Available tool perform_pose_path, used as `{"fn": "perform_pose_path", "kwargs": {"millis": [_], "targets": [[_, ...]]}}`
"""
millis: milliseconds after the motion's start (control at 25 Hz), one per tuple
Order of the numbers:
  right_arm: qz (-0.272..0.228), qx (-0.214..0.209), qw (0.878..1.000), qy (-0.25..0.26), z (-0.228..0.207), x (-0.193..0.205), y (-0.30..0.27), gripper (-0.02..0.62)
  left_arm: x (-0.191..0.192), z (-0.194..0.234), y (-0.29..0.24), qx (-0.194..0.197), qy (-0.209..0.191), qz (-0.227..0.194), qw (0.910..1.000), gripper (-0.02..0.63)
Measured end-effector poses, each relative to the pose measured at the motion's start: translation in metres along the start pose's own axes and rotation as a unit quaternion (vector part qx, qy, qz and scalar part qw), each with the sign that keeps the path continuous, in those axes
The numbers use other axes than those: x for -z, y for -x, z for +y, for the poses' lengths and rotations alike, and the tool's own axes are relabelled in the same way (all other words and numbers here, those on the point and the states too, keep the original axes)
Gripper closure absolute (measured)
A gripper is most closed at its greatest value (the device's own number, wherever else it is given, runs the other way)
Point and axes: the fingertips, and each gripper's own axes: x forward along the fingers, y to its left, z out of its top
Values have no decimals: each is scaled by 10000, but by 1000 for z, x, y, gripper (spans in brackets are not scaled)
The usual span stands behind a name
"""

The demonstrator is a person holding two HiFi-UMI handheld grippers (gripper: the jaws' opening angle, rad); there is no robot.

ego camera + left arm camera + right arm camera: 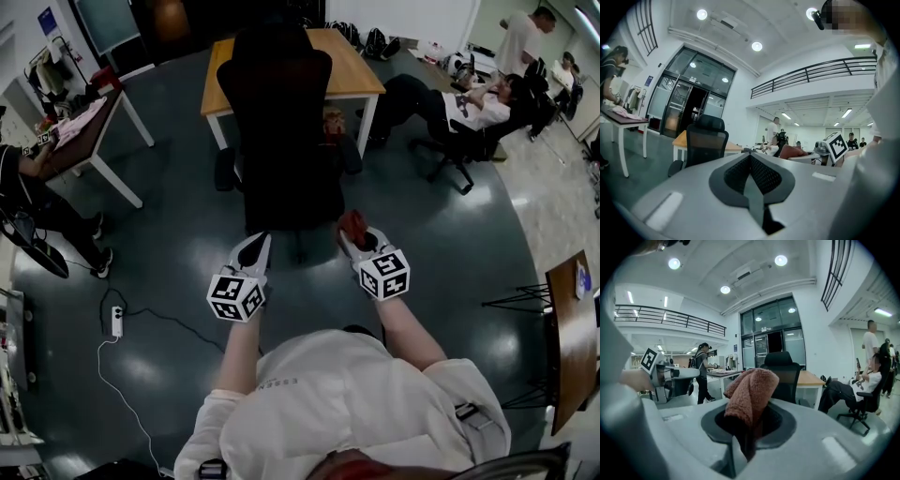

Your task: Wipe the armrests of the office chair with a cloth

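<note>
Both arms are held forward: the left claw [253,247] is closed empty, the right claw [360,240] clamped on the cloth [751,389].

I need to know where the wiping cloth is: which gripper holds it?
The right gripper, shut on the reddish-brown cloth; the left gripper is shut with nothing between its jaws.

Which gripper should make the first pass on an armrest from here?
Right. The right gripper is shut on the cloth, and the armrest on that side of the office chair lies ahead of it. The left gripper is shut and empty.
</note>
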Motion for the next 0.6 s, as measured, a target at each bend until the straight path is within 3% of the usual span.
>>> {"fn": "perform_pose_path", "kwargs": {"millis": [600], "targets": [[-97,-63,9992,372,13,-12,9,543,1,-8,5,116,30,-36,9999,589]]}}
